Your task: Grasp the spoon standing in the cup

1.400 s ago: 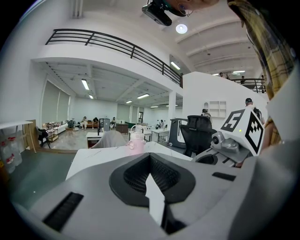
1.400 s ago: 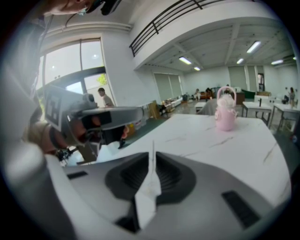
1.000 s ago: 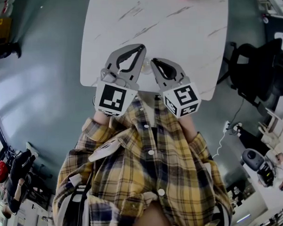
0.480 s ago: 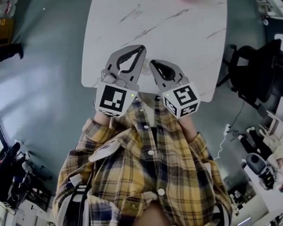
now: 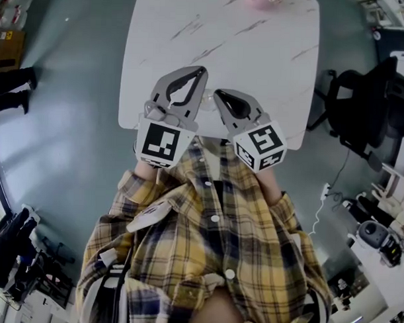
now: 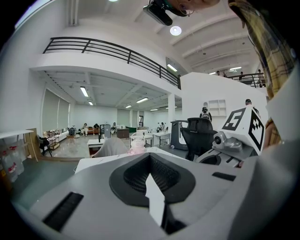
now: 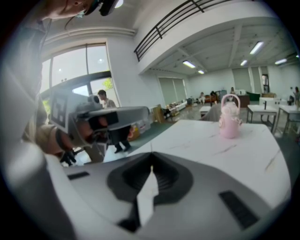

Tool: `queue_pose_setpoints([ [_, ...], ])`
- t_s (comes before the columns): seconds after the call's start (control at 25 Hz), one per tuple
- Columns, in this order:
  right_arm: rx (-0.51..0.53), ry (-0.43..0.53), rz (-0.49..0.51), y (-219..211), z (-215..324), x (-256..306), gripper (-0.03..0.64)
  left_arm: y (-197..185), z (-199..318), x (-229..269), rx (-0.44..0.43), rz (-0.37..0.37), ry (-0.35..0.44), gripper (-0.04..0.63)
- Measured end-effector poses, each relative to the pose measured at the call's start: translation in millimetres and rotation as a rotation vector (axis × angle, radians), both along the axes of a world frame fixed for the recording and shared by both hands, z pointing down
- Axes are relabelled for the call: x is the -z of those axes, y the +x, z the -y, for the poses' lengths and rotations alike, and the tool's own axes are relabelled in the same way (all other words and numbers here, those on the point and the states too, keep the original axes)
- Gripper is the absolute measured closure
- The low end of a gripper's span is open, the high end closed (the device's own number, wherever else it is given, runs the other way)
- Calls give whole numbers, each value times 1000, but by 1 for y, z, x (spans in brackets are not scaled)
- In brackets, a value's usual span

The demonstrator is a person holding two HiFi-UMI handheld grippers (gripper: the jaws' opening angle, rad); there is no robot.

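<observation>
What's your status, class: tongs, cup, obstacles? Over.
Left tongs, right tongs shut, empty, at near table edge. Pink cup far edge, untouched; spoon not discernible. Nothing between.

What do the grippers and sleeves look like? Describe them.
The left gripper and right gripper: grey shells, black ribbed pads inside pointed jaws, each backed by a white cube with black square markers. The sleeves are yellow-and-dark plaid.

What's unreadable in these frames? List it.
Spoon: not distinguishable in any view. The pink cup is small and soft in the right gripper view.
Cup, head view: cut off by the top edge.
Cup, left gripper view: tiny, with its base hidden behind the left gripper.
</observation>
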State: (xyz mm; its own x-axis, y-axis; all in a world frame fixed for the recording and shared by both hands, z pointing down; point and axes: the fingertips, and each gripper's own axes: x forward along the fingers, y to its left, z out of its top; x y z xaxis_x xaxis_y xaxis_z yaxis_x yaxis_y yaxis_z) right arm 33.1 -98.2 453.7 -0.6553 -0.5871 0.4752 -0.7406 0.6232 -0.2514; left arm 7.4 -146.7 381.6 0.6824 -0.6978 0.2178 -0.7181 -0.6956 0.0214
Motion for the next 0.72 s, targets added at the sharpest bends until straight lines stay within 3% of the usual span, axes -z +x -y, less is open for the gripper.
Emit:
queue_pose_setpoints([
  [0.72,19,98,48,10,-2,47,583,9,4,38,11,-24,84,580],
])
